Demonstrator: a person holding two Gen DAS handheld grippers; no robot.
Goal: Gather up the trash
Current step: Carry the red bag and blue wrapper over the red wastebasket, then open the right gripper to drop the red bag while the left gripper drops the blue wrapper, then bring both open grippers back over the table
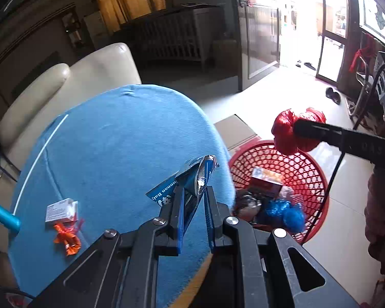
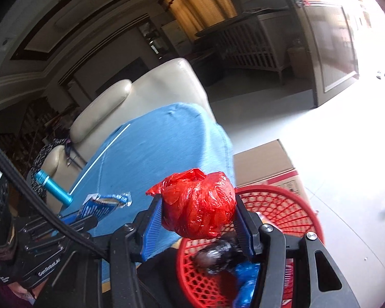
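The left gripper (image 1: 193, 192) is clamped tight on a flattened blue and silver wrapper (image 1: 190, 179), holding it just above the blue tablecloth (image 1: 115, 141) close to the table's right edge. The right gripper (image 2: 199, 205) squeezes a crumpled red plastic bag (image 2: 200, 202) between its blue pads (image 2: 152, 220); the bag bulges out above the fingers and hangs over the rim of a red mesh basket (image 2: 290, 205) that stands on the floor beside the table. Inside the basket lie a small orange and red box (image 1: 267, 182), a blue plastic bag (image 1: 285, 213) and a dark shiny wad (image 1: 246, 202). Near the table's left edge, a small white box (image 1: 61, 209) sits touching an orange candy wrapper (image 1: 66, 238). A brown cardboard box (image 2: 264, 164) stands on the floor behind the basket.
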